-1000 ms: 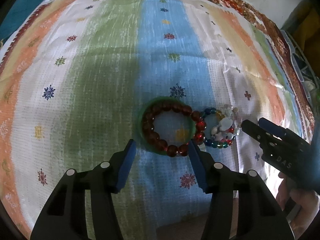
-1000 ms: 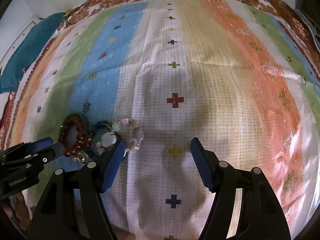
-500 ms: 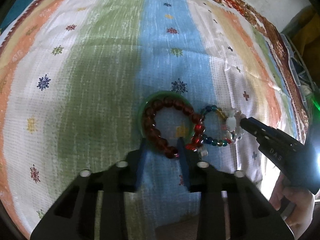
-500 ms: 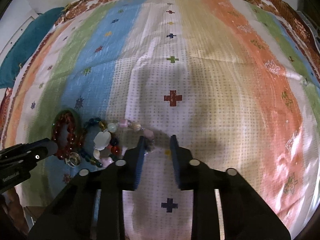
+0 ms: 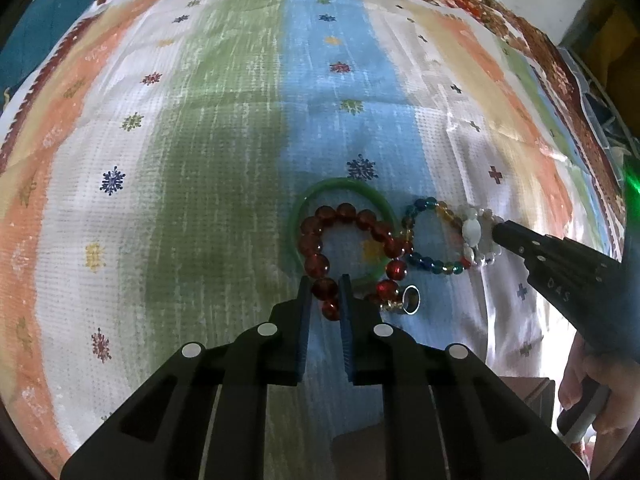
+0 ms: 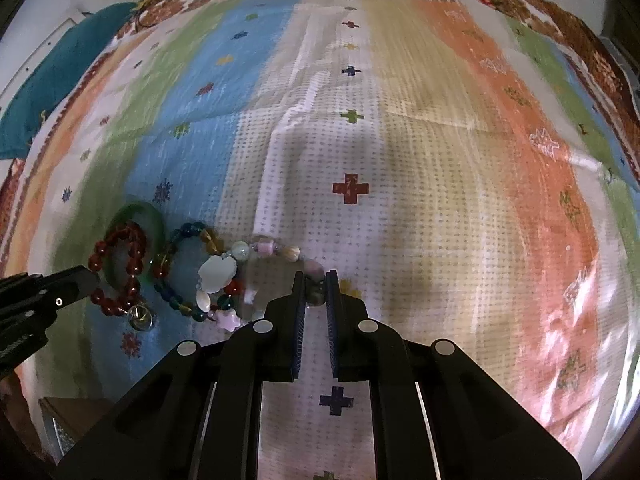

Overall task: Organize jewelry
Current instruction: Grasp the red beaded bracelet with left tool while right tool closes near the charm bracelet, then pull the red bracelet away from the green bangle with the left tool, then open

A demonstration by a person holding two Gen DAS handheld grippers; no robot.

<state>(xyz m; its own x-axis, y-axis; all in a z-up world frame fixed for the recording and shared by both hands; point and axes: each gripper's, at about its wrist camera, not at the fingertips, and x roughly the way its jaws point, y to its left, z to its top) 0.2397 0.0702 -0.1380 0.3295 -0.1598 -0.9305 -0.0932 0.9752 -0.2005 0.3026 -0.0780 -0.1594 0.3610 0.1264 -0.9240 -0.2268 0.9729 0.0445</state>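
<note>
Here the left gripper (image 5: 325, 295) pinches a bead of the dark-red round-bead bracelet (image 5: 348, 248) lying on the green glass bangle (image 5: 344, 186), while the right gripper (image 6: 316, 292) clamps the pastel mixed-bead bracelet (image 6: 276, 249) on the striped woven cloth (image 6: 440, 184).

Bracelets bunched together: red bead bracelet (image 5: 352, 248), green bangle (image 5: 344, 188), multicolour bead bracelet (image 5: 436, 236) touching; surrounding striped cloth (image 5: 180, 160) bare.

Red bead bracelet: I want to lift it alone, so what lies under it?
The red bead bracelet lies partly on a green bangle; the bangle's near arc is hidden beneath beads and left tool.
</note>
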